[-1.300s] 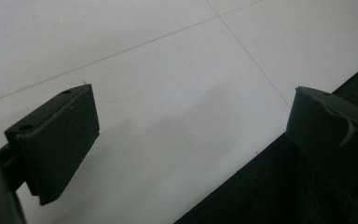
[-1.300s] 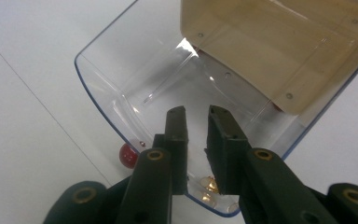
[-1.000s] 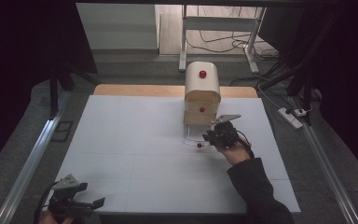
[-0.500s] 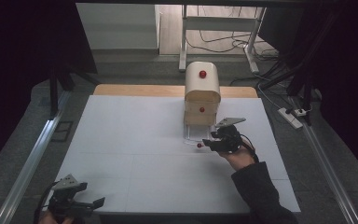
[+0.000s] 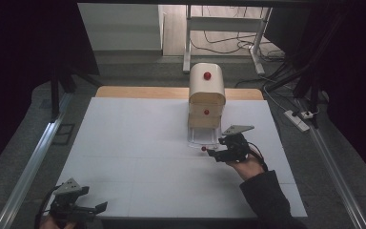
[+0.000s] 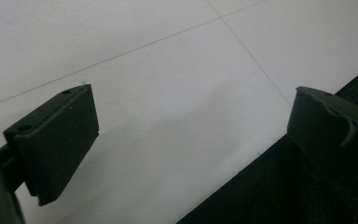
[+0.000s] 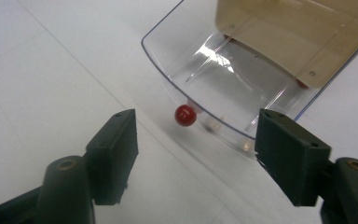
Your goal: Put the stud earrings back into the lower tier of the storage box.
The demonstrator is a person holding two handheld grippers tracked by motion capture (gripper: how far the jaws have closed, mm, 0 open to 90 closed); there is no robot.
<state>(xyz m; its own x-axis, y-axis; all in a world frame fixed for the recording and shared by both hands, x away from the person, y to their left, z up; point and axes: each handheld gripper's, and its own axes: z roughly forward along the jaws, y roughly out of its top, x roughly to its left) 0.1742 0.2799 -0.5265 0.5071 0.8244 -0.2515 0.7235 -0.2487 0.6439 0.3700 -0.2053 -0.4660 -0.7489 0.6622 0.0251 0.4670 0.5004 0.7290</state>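
Your right gripper (image 5: pixel 213 152), jaws just opened and empty, sat just off the drawer's (image 7: pixel 223 88) red knob (image 7: pixel 185 115), dead ahead.

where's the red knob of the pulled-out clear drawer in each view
High view: the red knob sits just right of centre, at the front of the clear drawer, left of the right gripper.
Right gripper view: the knob is at centre, beyond the open jaws, on the drawer's curved front.
Left gripper view: white table and its own jaws, no knob.
Shared landmark: the clear drawer.
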